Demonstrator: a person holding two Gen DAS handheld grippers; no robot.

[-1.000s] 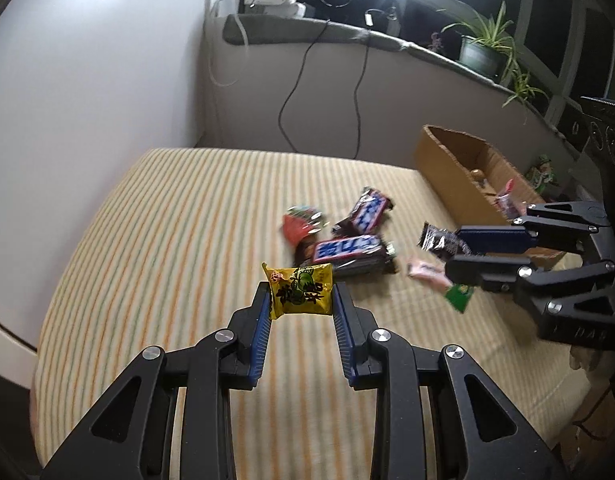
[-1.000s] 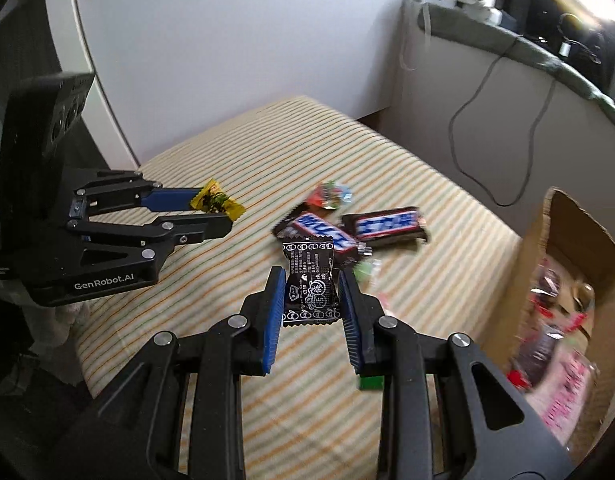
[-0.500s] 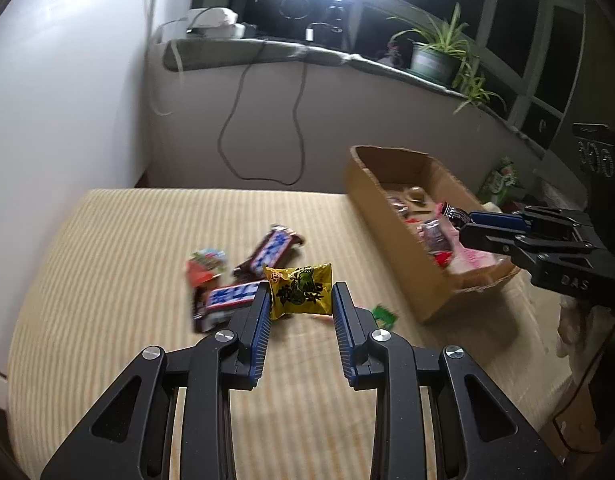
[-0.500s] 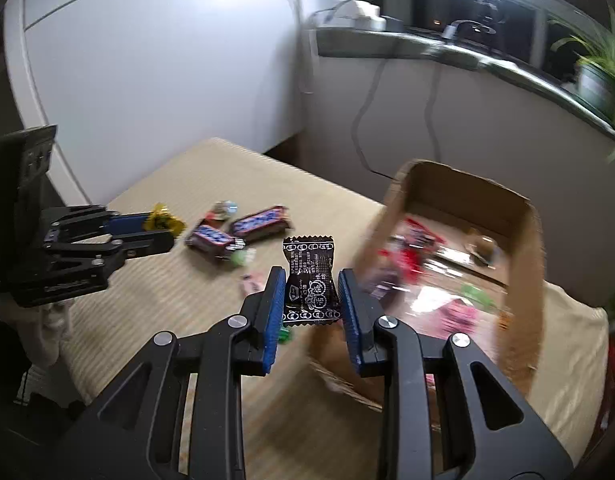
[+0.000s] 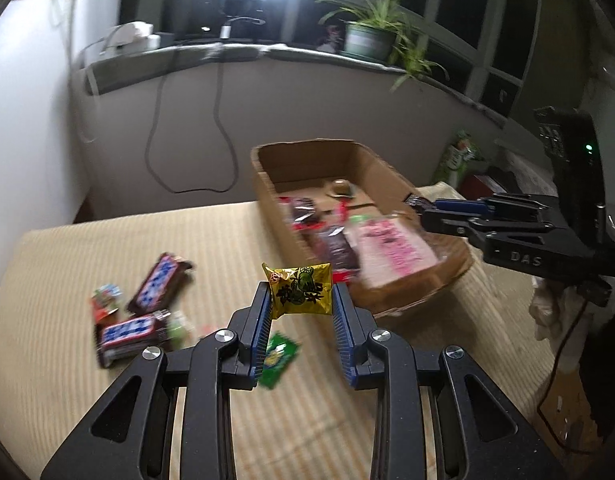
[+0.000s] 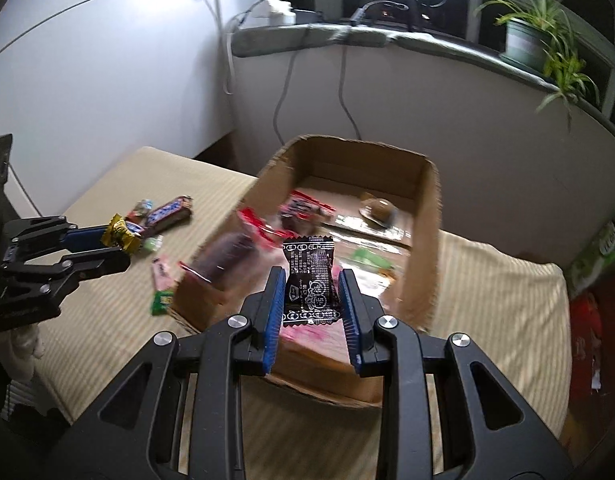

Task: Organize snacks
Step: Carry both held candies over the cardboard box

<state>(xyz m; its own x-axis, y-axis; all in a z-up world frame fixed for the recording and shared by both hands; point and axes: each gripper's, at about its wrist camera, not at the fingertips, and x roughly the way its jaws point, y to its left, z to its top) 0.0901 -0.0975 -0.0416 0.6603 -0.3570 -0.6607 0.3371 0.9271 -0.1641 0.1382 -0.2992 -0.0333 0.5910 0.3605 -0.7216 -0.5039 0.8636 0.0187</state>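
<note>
L gripper [image 5: 300,300] is pinching a yellow candy packet [image 5: 300,290] btwn its blue pads, hanging over the striped tablecloth [image 5: 59,380] just beside the cardboard box [image 5: 391,168]. Two Snickers bars [image 5: 128,333] + a green sachet [image 5: 278,359] are lying loose on the cloth. R gripper [image 6: 310,298] is clamping a black candy wrapper [image 6: 310,282], sitting above the box's near end, over snacks inside.

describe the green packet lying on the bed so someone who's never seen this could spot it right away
Start at the cardboard box on the striped bed cover, then look at the cover just off its near left corner. The green packet lies there, below the left gripper. It is the only all-green wrapper on the cover, small and flat.
</note>
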